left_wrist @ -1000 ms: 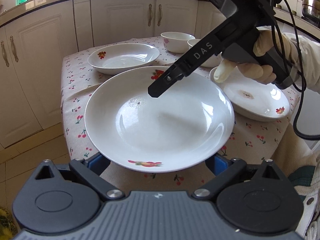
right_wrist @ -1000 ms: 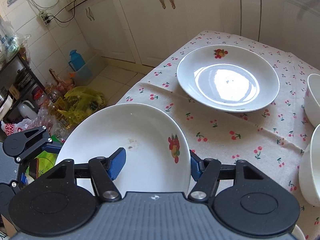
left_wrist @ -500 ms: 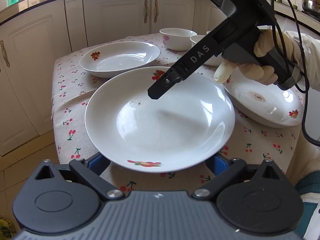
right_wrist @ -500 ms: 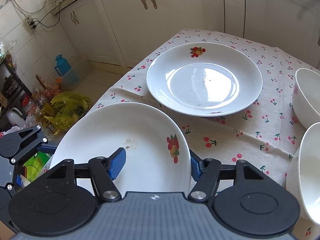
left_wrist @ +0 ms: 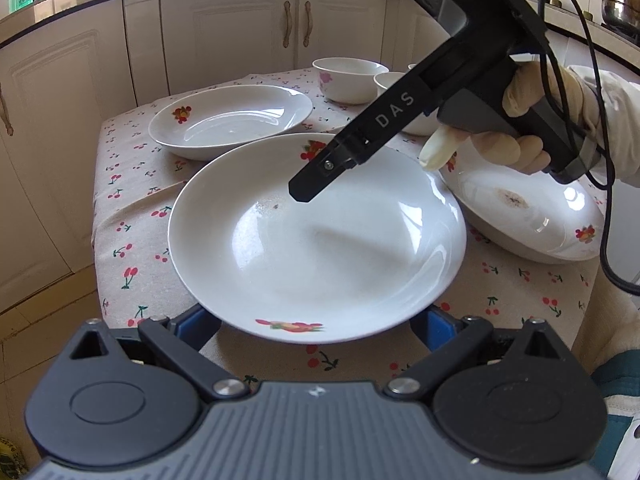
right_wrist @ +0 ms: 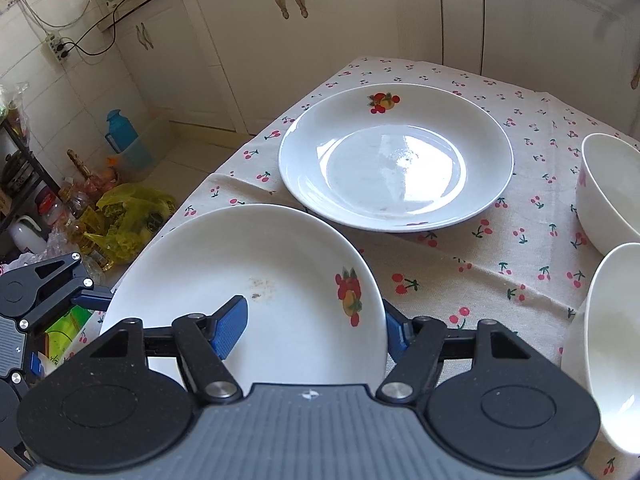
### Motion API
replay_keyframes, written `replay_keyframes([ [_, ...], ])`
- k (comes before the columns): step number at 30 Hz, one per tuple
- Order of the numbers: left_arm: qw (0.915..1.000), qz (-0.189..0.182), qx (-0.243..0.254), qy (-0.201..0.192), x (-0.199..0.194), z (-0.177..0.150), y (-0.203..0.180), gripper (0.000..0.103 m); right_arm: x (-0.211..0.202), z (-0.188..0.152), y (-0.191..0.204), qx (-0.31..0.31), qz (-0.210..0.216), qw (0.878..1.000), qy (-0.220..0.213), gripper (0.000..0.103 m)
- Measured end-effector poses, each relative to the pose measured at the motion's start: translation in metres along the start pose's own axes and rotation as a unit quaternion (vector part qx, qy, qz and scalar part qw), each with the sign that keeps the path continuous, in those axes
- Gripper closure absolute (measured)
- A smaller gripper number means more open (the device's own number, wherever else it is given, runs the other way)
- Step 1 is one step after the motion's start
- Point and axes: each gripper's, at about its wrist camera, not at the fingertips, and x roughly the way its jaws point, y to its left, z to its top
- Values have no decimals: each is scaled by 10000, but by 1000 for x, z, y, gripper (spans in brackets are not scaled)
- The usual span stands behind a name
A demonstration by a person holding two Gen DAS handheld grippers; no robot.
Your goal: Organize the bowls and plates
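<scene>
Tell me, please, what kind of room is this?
Most likely a home kitchen. White cabinets under a countertop line the walls, a steel pot stands on the counter, and plates and bowls sit on a table with a cherry-print tablecloth.

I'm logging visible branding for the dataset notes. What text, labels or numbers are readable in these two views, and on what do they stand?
"DAS": white letters along the black finger of the right gripper, seen in the left wrist view.
Green packet on the floor beside the table, right wrist view: printed marks, too small to read.
Nothing else is legible; the white plates and bowls carry only fruit and flower pictures.
</scene>
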Motion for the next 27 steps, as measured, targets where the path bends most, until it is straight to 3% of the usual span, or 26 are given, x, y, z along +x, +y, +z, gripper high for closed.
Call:
replay_keyframes([
  [4,9999,133,23,-59,-6,-1,-3,4,-5,-1,5,-102,-26,9999,-50,15],
  [10,9987,447,-153,-185,-28,-5,-11,3,-44,-13,18,-454,-290,9976,-441,0],
  [16,9948,878,-471,-202,-44,-4,-33,2,-90,-46,37,-852,-838,9888,-895,0],
  [21,9875,1204,-831,-593,-60,-1,-59,2,-119,-79,48,-1032,-924,9840,-1122,0],
  [27,9795,1317,-1181,-963,-69,9,-87,2,-141,-120,57,-1096,-1165,9792,-1249,0],
])
